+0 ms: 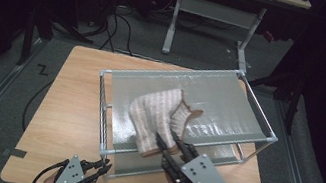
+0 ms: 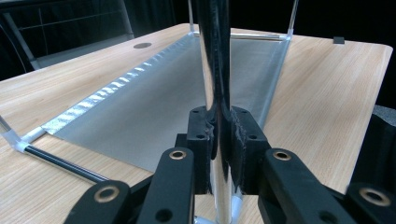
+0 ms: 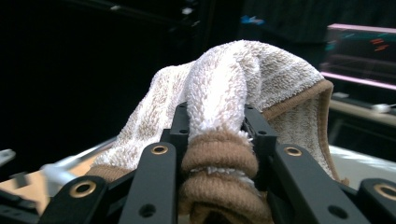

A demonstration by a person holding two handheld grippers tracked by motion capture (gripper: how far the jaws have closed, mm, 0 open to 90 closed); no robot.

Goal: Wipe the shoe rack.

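Striped beige-and-white terry towel with a brown hem (image 1: 159,116) hangs bunched from my right tool (image 1: 168,144), pinched at its hem above the grey mesh sling of the metal-tube rack (image 1: 229,108). My left tool (image 1: 101,168) is clamped on the rack's front corner post (image 2: 215,56), steadying it on the wooden worktop (image 1: 67,105). Bunched cloth could slip out, or snag the rail.

rack frame (image 1: 106,117) walls in sheet (image 1: 219,106), tabletop (image 1: 67,105) open

A lab: dark room, loose floor cables (image 1: 121,28), bare wooden table (image 1: 67,105).
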